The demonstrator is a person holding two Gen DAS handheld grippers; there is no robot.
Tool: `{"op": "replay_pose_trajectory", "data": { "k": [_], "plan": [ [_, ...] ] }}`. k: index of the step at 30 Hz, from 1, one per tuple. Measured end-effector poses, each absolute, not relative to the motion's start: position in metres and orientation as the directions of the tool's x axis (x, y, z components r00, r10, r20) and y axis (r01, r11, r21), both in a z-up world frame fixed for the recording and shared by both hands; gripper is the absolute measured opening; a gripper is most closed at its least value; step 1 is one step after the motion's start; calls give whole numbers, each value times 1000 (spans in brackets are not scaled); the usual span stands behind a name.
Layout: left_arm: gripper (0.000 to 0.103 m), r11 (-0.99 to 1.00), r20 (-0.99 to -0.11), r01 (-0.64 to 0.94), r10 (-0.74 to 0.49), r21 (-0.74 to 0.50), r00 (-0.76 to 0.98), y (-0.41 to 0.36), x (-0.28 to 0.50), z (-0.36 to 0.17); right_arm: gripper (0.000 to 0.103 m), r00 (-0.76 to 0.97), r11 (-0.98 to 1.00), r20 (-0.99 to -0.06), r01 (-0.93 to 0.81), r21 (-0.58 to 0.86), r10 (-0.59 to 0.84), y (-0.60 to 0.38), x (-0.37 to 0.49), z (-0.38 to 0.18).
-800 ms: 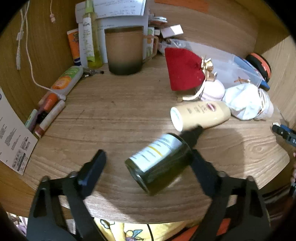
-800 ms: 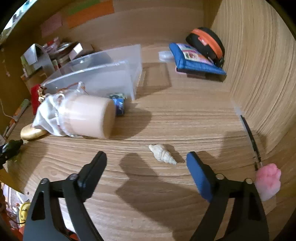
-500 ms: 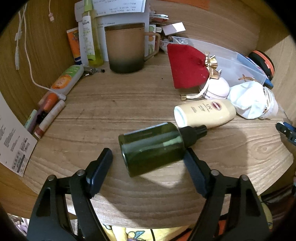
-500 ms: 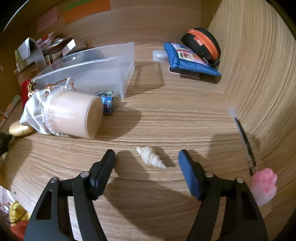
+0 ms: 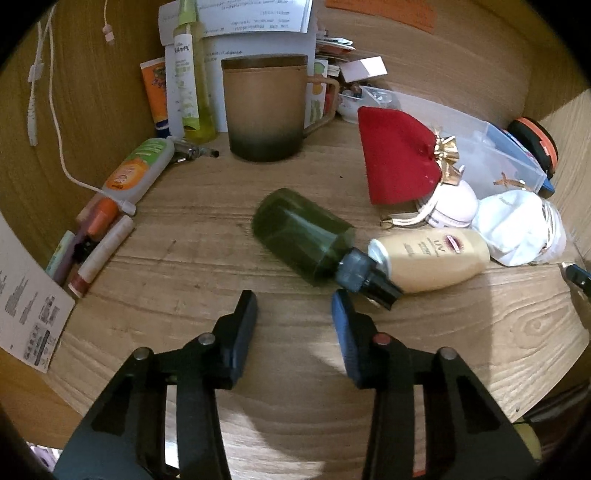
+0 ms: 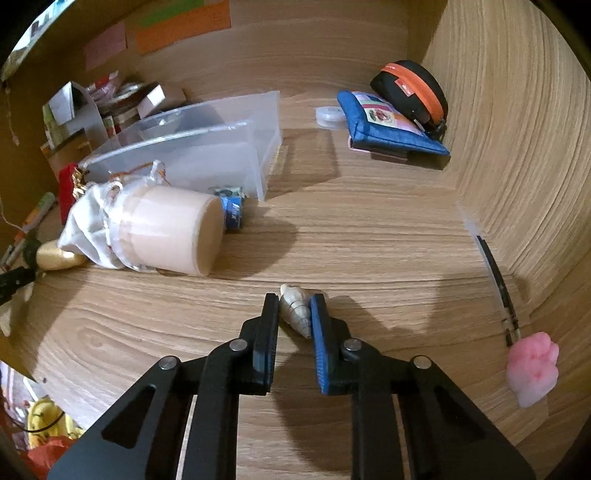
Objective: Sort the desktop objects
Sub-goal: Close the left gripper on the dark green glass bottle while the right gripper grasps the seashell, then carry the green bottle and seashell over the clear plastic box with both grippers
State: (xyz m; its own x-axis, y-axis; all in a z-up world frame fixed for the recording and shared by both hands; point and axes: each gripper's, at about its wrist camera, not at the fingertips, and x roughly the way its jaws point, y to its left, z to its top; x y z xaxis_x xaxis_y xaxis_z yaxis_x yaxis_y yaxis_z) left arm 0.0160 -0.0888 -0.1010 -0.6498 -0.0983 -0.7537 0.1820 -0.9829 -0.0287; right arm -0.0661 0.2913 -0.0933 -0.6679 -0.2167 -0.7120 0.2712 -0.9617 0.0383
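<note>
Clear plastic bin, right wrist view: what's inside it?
Through the clear plastic bin walls I make out only a curved wire-like line and pale haze; nothing else is identifiable. The white cloth bundle and beige roll cover its lower front.

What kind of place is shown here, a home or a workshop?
Most likely a home desk set in a wooden alcove. A brown mug, skincare tubes such as the cream UV bottle and sticky notes on the back wall suggest personal, domestic use.
</note>
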Motion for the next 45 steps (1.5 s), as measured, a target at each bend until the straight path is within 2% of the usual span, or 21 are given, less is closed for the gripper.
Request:
{"op": "replay_pose_trajectory", "data": {
  "k": [2,4,6,13,19,23,32,38,45],
  "plan": [
    [43,-984,-747,175,-89,-37,-658,-93,18,-96,16,-673,-957,-705,287,29,-223,288,-63,-90],
    [56,-986,-743,143,-35,-83,-669,-98,22,-91,16,-679,-955,-697,295,28,-230,287,-60,-86],
    [75,-986,-712,114,8,-123,-702,-103,28,-79,16,-682,-951,-687,305,45,-251,287,-57,-80],
    [78,-993,-689,38,49,-110,-723,-97,7,-62,16,-682,-932,-658,353,84,-318,278,-54,-66],
    [78,-993,-755,30,66,-112,-653,-101,-21,-89,16,-675,-911,-644,404,87,-361,264,-47,-61],
    [69,-989,-763,54,71,-137,-643,-108,-23,-98,16,-672,-901,-637,425,86,-378,256,-43,-57],
    [41,-995,-766,49,35,-87,-642,-104,-41,-102,16,-652,-882,-633,457,111,-418,241,-45,-56],
    [41,-995,-760,36,52,-98,-648,-101,-39,-96,16,-660,-873,-611,476,109,-436,234,-45,-48],
    [41,-993,-699,-2,85,-118,-710,-93,-30,-58,16,-675,-863,-576,492,114,-461,233,-50,-31]
  ]
}}
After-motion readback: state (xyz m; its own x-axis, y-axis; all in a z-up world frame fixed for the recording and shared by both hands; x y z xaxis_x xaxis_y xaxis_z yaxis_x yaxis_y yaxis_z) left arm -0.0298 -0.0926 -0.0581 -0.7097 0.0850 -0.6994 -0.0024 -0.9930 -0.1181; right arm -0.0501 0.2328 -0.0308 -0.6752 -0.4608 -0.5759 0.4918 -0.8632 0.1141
